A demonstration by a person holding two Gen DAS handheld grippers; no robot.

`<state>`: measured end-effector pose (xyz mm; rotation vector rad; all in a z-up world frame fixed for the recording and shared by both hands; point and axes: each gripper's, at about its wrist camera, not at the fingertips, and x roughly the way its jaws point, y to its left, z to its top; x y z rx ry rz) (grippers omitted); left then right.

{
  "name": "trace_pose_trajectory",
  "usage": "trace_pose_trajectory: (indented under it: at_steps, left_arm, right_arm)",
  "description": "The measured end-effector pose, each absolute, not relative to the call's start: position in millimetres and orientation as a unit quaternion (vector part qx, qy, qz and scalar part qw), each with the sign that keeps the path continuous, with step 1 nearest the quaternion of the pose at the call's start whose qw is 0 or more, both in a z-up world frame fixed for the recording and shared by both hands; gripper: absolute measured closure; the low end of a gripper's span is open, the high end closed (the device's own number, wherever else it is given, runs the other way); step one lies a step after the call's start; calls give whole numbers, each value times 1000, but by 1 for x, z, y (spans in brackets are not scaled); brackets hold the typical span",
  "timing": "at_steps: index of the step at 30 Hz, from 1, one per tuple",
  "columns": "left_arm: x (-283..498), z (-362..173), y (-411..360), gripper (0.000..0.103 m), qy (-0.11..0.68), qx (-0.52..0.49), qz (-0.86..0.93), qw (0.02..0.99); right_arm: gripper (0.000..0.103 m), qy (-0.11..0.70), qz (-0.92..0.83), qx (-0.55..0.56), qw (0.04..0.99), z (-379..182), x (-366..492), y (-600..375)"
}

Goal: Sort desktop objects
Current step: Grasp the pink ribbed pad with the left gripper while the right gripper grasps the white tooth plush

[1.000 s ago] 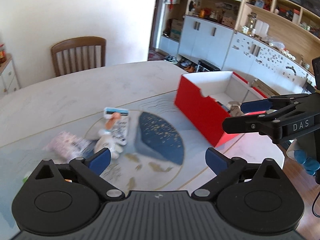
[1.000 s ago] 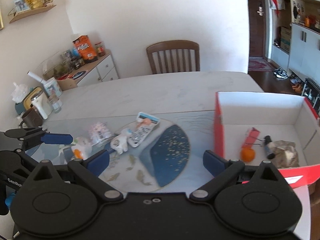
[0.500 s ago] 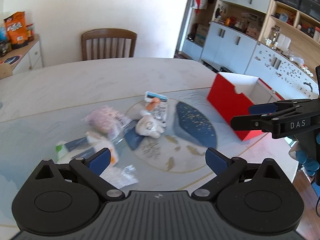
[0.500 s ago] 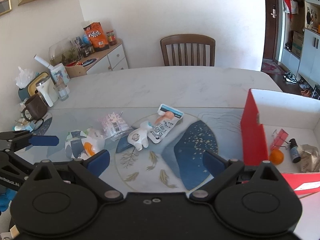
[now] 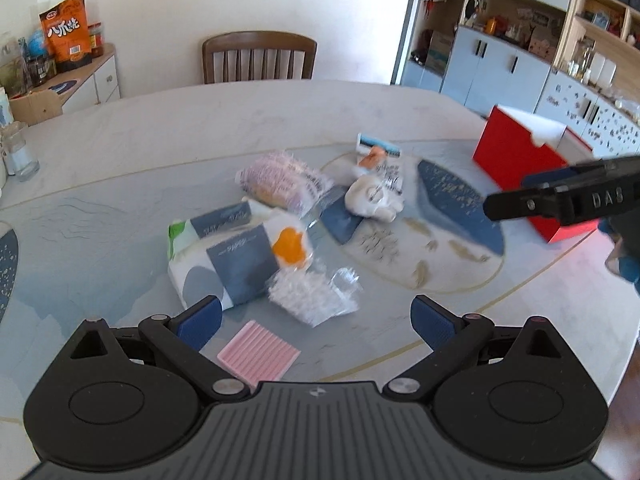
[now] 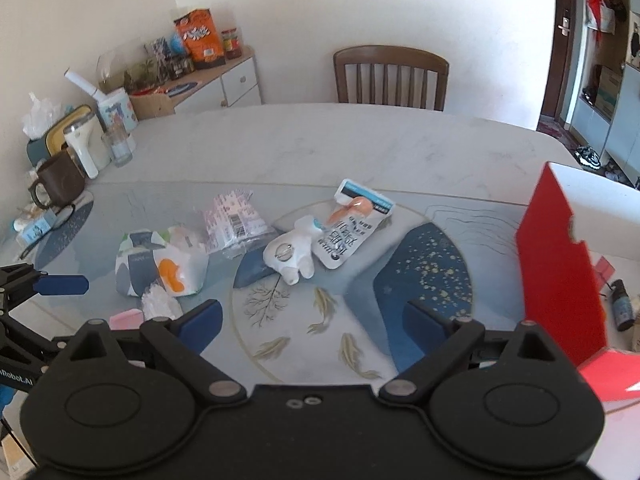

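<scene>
Both tongs, left tongs (image 5: pixel 316 316) and right tongs (image 6: pixel 310 316), are released and empty; the red box (image 6: pixel 560 280) at the worktop's right edge holds few items, while several packets (image 5: pixel 240 256) remain.

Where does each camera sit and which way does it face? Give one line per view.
Left wrist: on the left gripper, facing across the table toward the chair; right gripper intrudes at right.
Right wrist: on the right gripper, facing the same clutter; left gripper at left.
Shared: white figurine, red box.
</scene>
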<state>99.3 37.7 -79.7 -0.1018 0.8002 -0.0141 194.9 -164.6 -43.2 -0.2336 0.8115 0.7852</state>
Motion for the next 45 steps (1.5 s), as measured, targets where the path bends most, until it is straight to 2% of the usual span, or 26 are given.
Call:
trace_pose_trajectory:
  at_steps: [20, 26, 30, 35, 39, 45]
  left_arm:
    - [99, -122, 55, 5, 415, 2, -19, 910]
    - [102, -125, 56, 13, 417, 12, -27, 909]
    - [102, -127, 55, 22, 417, 22, -35, 908]
    - [102, -128, 57, 24, 415, 17, -35, 909]
    - [103, -127, 56, 31, 413, 21, -37, 910]
    - [104, -126, 50, 45, 411, 30, -45, 910]
  right_arm:
    - [15, 392, 375, -151, 826, -83, 229, -101]
    - [21, 396, 367, -159, 827, -93, 238, -82]
    - [24, 396, 368, -166, 825, -100, 241, -69]
    - [27, 399, 369, -182, 820, -107, 244, -56]
    - [30, 401, 368, -192, 817, -112, 244, -48]
    - [41, 405, 361, -201, 816, -117, 243, -44]
